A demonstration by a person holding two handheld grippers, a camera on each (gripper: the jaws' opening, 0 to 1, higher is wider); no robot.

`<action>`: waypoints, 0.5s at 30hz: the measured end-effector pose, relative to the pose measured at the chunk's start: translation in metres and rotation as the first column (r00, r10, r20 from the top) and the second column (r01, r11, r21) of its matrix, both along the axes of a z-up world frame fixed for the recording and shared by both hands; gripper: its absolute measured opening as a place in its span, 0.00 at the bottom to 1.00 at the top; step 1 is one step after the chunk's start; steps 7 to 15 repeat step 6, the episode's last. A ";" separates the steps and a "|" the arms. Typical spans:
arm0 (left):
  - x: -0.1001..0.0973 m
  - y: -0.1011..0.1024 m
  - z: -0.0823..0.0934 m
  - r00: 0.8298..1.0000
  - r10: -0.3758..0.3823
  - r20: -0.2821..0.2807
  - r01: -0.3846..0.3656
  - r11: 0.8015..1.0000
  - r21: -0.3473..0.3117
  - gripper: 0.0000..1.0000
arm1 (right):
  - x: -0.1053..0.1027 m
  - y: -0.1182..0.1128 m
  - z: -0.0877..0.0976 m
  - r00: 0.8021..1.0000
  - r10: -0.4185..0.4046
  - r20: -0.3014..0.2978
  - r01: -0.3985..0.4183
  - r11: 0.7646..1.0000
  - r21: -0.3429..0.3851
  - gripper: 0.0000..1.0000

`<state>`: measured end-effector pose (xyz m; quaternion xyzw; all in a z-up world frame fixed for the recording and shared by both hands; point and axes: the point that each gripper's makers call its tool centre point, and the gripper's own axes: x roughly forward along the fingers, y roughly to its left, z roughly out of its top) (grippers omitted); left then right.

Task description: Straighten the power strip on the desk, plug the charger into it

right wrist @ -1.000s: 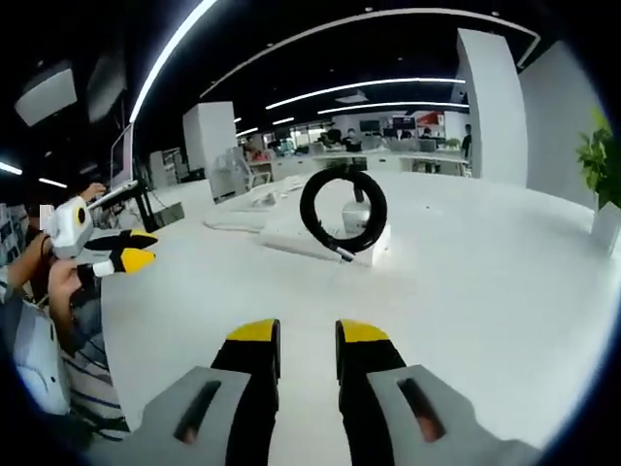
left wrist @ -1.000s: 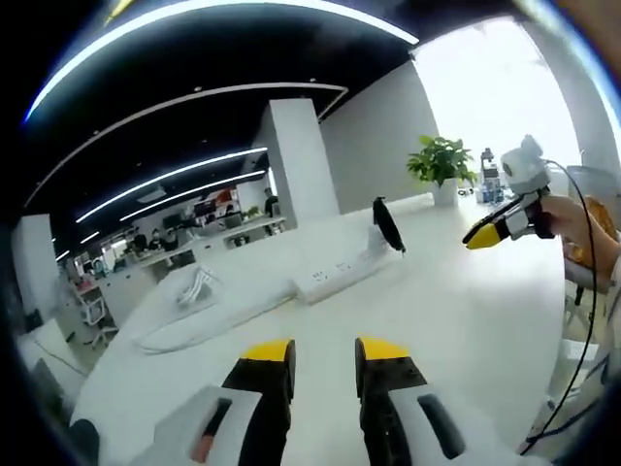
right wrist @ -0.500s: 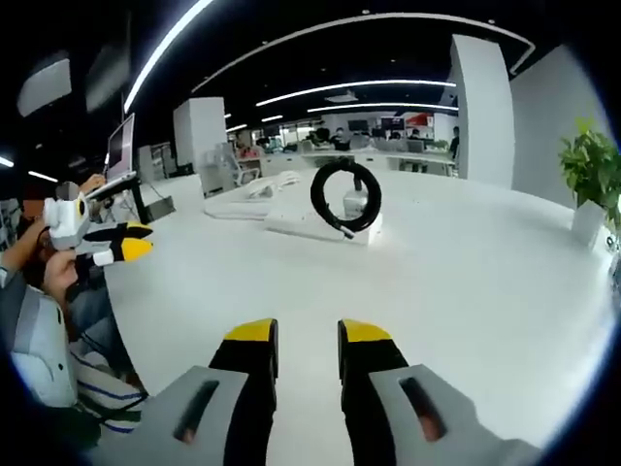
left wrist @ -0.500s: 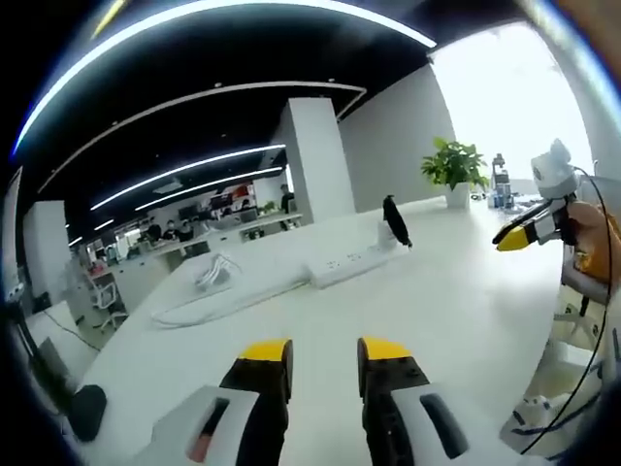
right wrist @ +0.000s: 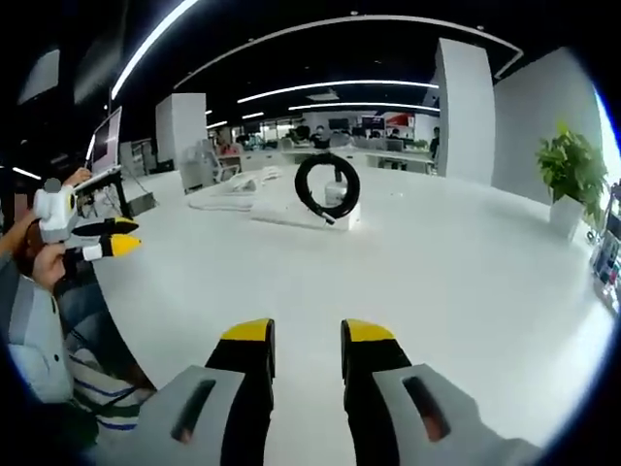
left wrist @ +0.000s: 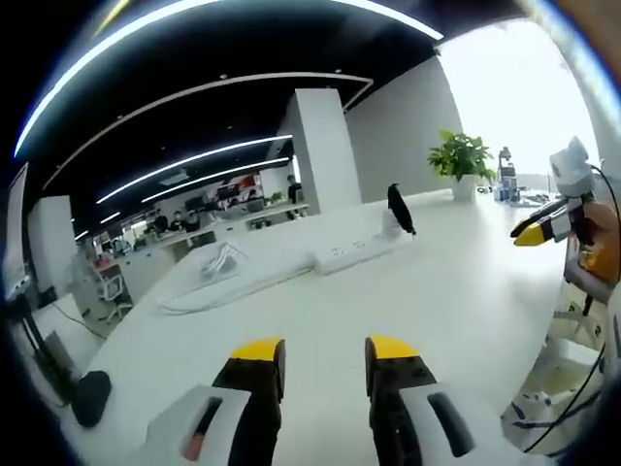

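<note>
A white power strip (left wrist: 355, 251) lies far out on the white desk (left wrist: 456, 311), its white cord (left wrist: 218, 284) trailing off to the left. At the strip's right end stands a white charger (right wrist: 337, 197) with its black cable (right wrist: 326, 187) coiled in an upright ring; in the left gripper view the same black cable (left wrist: 397, 209) appears edge-on. The power strip (right wrist: 296, 216) is also far ahead in the right gripper view. My left gripper (left wrist: 324, 351) is open and holds nothing, well short of the strip. My right gripper (right wrist: 307, 335) is likewise open with nothing in it. Each gripper appears in the other's view, the right gripper (left wrist: 543, 229) and the left gripper (right wrist: 105, 247).
A potted plant (left wrist: 464, 155) stands at the desk's far right corner. A dark rounded object (left wrist: 89, 398) lies near the left edge. A monitor (right wrist: 105, 146) stands at the left. A person's sleeve (right wrist: 44, 340) is at the near edge.
Both views have shifted and the strip looks smaller and farther off, so both cameras have drawn back. The strip, charger and cable have not moved on the desk.
</note>
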<state>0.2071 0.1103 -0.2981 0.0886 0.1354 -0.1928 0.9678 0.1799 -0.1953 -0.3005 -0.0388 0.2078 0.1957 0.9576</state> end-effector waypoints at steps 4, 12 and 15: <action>0.000 0.001 0.000 1.000 0.005 -0.002 -0.005 1.000 -0.005 0.33 | -0.001 -0.001 -0.003 1.000 -0.010 -0.010 0.010 1.000 0.013 0.26; 0.000 0.002 -0.001 1.000 0.012 -0.006 -0.012 1.000 -0.003 0.34 | -0.001 -0.001 -0.004 1.000 -0.013 -0.011 0.013 1.000 0.011 0.26; 0.000 0.002 -0.001 1.000 0.012 -0.006 -0.012 1.000 -0.003 0.34 | -0.001 -0.001 -0.004 1.000 -0.013 -0.011 0.013 1.000 0.011 0.26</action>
